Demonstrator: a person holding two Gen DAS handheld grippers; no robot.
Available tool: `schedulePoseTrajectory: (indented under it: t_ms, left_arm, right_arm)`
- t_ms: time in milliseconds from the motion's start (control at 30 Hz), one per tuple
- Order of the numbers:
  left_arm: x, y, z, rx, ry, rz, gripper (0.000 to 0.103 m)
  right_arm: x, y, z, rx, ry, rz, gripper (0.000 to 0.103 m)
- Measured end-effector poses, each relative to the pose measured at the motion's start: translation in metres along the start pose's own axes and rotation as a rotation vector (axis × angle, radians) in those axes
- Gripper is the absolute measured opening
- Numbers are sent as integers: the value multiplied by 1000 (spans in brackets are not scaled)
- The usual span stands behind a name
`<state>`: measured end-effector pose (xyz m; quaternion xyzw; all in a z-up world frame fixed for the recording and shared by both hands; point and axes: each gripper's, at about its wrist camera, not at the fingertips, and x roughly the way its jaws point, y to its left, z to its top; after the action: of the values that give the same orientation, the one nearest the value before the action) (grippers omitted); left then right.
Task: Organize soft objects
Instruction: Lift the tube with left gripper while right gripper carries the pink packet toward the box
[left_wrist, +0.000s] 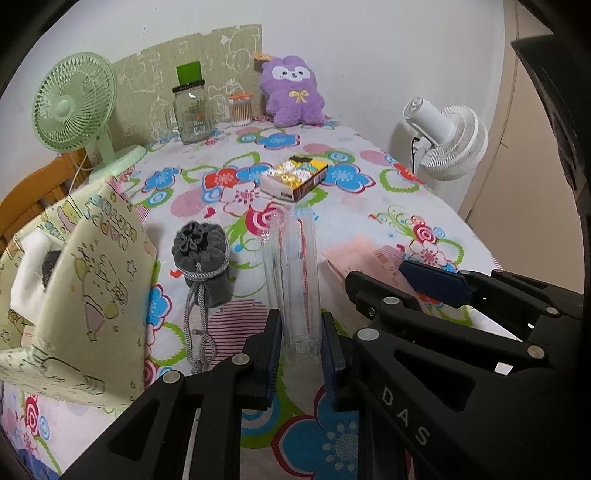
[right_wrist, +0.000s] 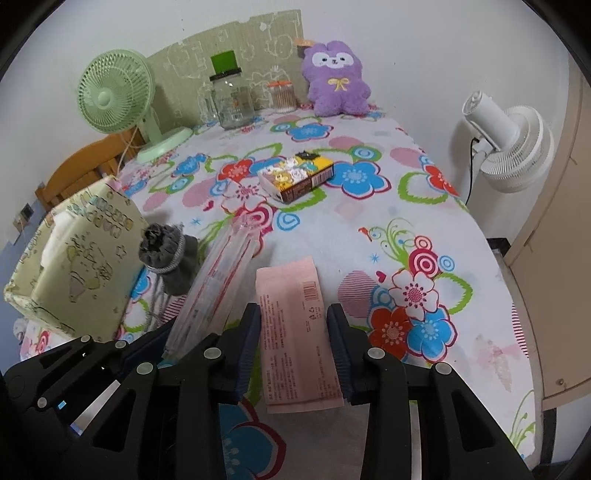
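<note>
My left gripper (left_wrist: 302, 354) is shut on a clear plastic packet (left_wrist: 291, 273) that stands up between its pads; the packet also shows in the right wrist view (right_wrist: 218, 284). My right gripper (right_wrist: 293, 354) is shut on a flat pink packet (right_wrist: 295, 332), which also shows in the left wrist view (left_wrist: 369, 258). A grey drawstring pouch (left_wrist: 205, 262) stands on the floral cloth left of the clear packet. A pale yellow fabric storage box (left_wrist: 74, 295) stands at the left, with white and dark items inside. A purple plush toy (left_wrist: 291, 92) sits at the back.
A small box of gold-wrapped sweets (left_wrist: 293, 177) lies mid-table. A green fan (left_wrist: 74, 107), a glass jar (left_wrist: 192, 110) and a cotton-swab jar (left_wrist: 241, 109) stand at the back. A white fan (left_wrist: 447, 136) stands off the table's right edge. A wooden chair (right_wrist: 85, 162) is at the left.
</note>
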<state>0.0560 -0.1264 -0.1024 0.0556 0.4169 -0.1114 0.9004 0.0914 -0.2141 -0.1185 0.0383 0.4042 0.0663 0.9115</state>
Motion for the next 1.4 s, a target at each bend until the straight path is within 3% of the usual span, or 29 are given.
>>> schedulePoseTrajectory:
  t_ms: [833,1400]
  left_arm:
    - [-76,2,16,43,-151,39,18]
    - [-107,33,24,47,-213,36,18]
  right_arm:
    - [-81,23,16,-31,-165,-55,40]
    - [-107,60,30,-84,-229,-75,40]
